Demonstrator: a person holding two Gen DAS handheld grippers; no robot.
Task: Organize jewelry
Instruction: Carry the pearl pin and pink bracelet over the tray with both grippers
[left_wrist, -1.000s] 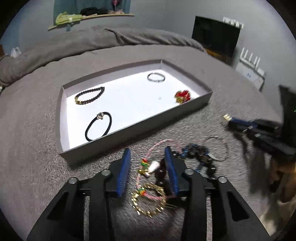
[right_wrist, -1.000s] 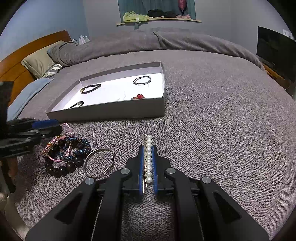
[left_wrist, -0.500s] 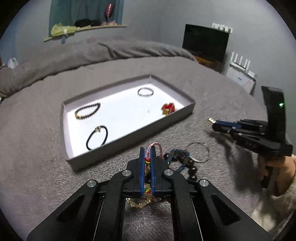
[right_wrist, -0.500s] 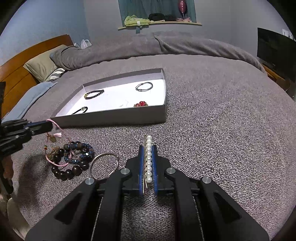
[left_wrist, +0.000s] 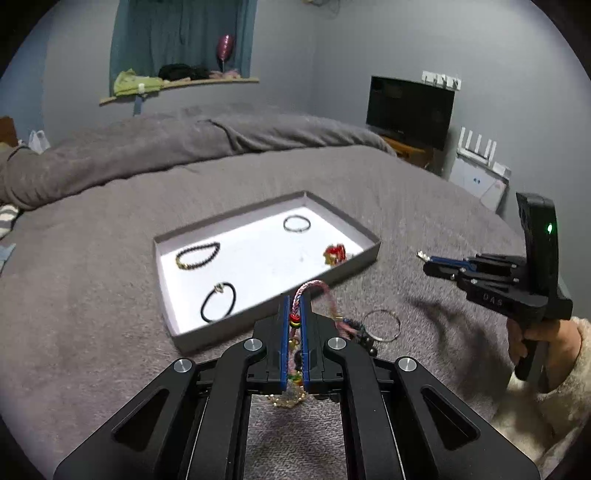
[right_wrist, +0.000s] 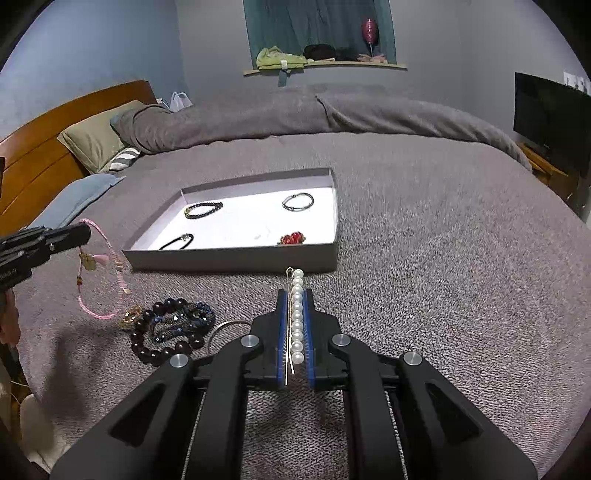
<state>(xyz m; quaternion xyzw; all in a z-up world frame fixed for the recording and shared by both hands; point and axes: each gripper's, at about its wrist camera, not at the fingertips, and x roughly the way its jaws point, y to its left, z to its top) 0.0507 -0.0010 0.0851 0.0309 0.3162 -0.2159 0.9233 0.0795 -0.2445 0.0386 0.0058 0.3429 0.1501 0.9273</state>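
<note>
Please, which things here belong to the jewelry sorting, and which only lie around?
Belong: tray, pink bracelet in left gripper, pearl strand in right gripper, dark bead bracelets, metal ring.

Lying about: pillow, television, clothes on shelf.

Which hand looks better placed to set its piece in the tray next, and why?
Probably left. Its gripper holds the pink braided bracelet right by the tray's near wall. The right gripper, shut on the pearl strand, looks slightly farther back.
</note>
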